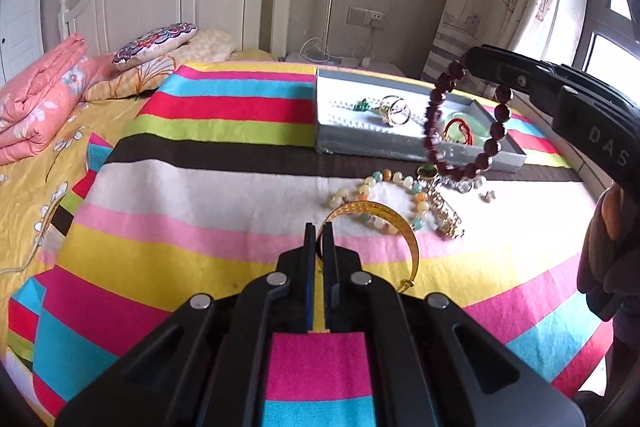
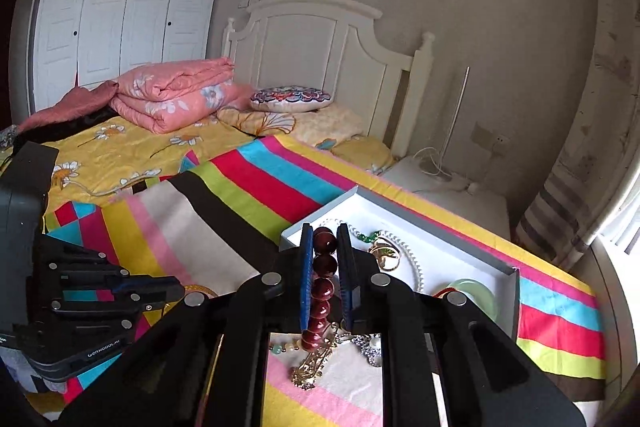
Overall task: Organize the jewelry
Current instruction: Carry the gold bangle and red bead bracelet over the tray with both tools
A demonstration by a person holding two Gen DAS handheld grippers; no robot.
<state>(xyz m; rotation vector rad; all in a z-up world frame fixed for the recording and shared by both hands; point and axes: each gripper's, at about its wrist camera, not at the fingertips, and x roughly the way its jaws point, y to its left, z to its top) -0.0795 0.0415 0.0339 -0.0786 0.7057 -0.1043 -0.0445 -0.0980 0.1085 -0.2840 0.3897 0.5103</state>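
Observation:
My left gripper (image 1: 319, 227) is shut on a gold bangle (image 1: 404, 229) and holds it just above the striped cloth. My right gripper (image 2: 325, 229) is shut on a dark red bead bracelet (image 2: 323, 269), which hangs in the air in front of the grey jewelry box (image 1: 400, 147); the bracelet also shows in the left wrist view (image 1: 434, 119). The box holds a pearl chain, a green pendant, gold rings (image 1: 396, 111), a jade bangle (image 2: 478, 293) and a red cord. A pastel bead bracelet (image 1: 396, 195) and gold clips (image 1: 448, 215) lie on the cloth.
The striped cloth (image 1: 224, 195) covers a bed with a yellow flowered sheet. A folded pink quilt (image 2: 176, 95) and pillows lie near the white headboard (image 2: 328, 43). A white nightstand (image 2: 452, 195) with cables stands beyond the box. Curtains and a window are at the right.

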